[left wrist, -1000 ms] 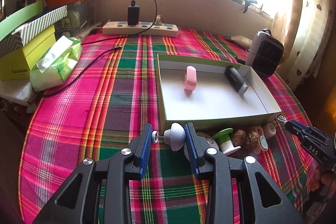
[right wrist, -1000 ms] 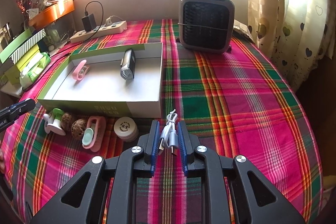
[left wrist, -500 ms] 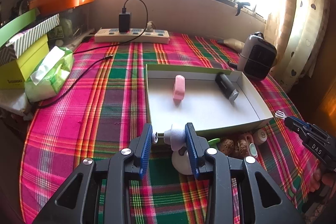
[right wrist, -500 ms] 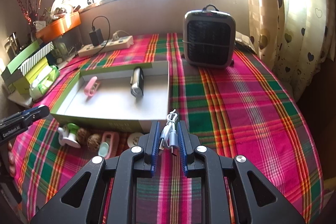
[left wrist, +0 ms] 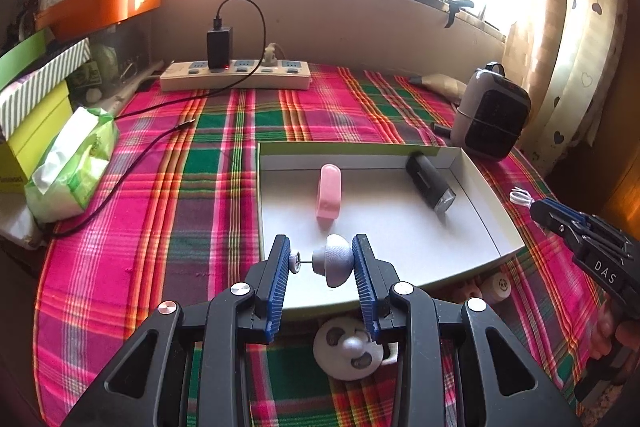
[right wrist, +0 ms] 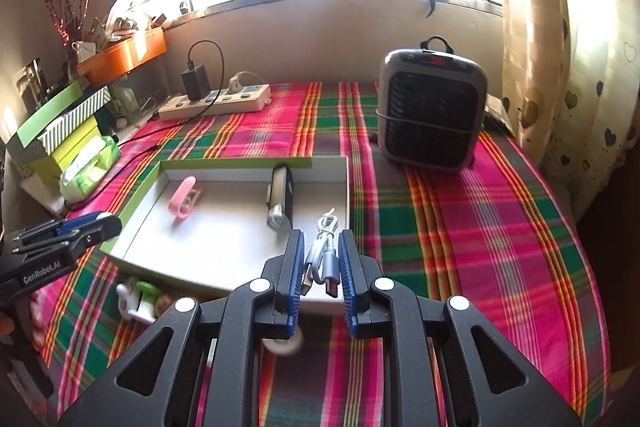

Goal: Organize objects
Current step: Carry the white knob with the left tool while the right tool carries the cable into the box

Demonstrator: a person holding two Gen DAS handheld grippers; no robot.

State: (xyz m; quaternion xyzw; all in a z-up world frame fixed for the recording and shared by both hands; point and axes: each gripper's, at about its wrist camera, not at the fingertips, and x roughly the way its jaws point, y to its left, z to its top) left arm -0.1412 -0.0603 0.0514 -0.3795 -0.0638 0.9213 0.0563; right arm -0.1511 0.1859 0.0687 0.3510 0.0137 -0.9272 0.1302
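Plaid cloth in pink, green and orange covers the table, and a shallow white cardboard box with a green rim lies on it. Inside the box lie a pink oblong clip and a black cylindrical torch. The left gripper is clamped on a small grey mushroom-shaped knob with a thin pin, held above the box's near wall. The right gripper pinches a coiled white-and-grey USB cable over the box's near right corner. Below the box's front wall, small objects are mostly hidden: a white disc with a round knob shows between the left fingers, and a green-and-white spool peeks out, the rest being hard to make out.
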